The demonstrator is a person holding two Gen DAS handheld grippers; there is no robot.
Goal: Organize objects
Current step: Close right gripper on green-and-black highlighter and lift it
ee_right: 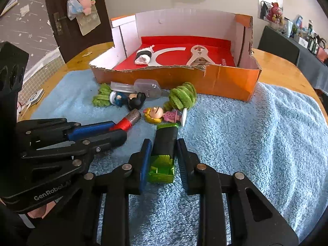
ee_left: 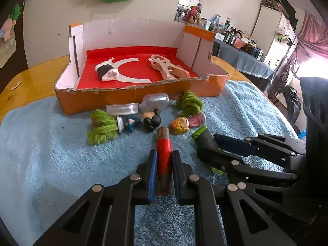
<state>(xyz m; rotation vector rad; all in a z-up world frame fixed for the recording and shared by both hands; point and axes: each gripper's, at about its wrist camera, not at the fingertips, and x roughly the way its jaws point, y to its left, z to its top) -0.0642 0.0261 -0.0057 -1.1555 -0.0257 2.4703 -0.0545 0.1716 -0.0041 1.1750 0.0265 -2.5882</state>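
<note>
My left gripper (ee_left: pixel 164 162) is shut on a brown stick wound with red thread (ee_left: pixel 163 153), low over the blue towel (ee_left: pixel 51 164); the stick also shows in the right wrist view (ee_right: pixel 128 122). My right gripper (ee_right: pixel 163 153) has its jaws around a black and green lighter (ee_right: pixel 164 151), touching or nearly touching its sides; the lighter also shows in the left wrist view (ee_left: pixel 203 136). An orange cardboard box (ee_left: pixel 143 100) with a red floor stands behind, holding a wrapped black roll (ee_left: pixel 106 71) and a wooden tool (ee_left: pixel 166 67).
On the towel in front of the box lie two green yarn bundles (ee_left: pixel 102 129) (ee_left: pixel 189 102), several small figurines (ee_left: pixel 151 120), a blonde doll (ee_right: pixel 162 114) and clear plastic capsules (ee_left: pixel 155 101). The wooden table edge (ee_right: pixel 287 71) curves to the right.
</note>
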